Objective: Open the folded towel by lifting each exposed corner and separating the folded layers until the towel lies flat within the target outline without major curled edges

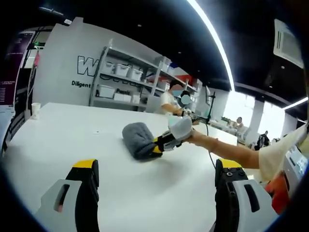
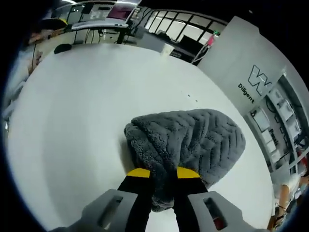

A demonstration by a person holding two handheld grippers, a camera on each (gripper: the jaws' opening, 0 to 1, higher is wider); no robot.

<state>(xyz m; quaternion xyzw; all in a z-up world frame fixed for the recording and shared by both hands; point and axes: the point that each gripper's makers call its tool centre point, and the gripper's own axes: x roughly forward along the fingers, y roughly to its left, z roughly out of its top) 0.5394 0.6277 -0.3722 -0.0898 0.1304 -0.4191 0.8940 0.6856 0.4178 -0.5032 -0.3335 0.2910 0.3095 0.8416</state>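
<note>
A grey fluffy folded towel point(image 1: 138, 138) lies on the white table point(image 1: 72, 140). In the left gripper view my right gripper point(image 1: 159, 145) comes in from the right, held by a gloved hand, and pinches the towel's near edge. In the right gripper view the towel point(image 2: 193, 140) bulges just ahead of the jaws, and my right gripper point(image 2: 163, 180) is shut on a bunched fold of it, with cloth squeezed between the yellow-tipped fingers point(image 2: 139, 173). My left gripper point(image 1: 157, 169) hovers open over the table short of the towel, its jaws wide apart with nothing between them.
A paper cup point(image 1: 35, 109) stands at the table's far left edge. Shelves with white bins point(image 1: 128, 77) stand behind the table against a grey wall. People sit at desks point(image 1: 181, 99) farther back. A cable point(image 1: 210, 145) trails across the table on the right.
</note>
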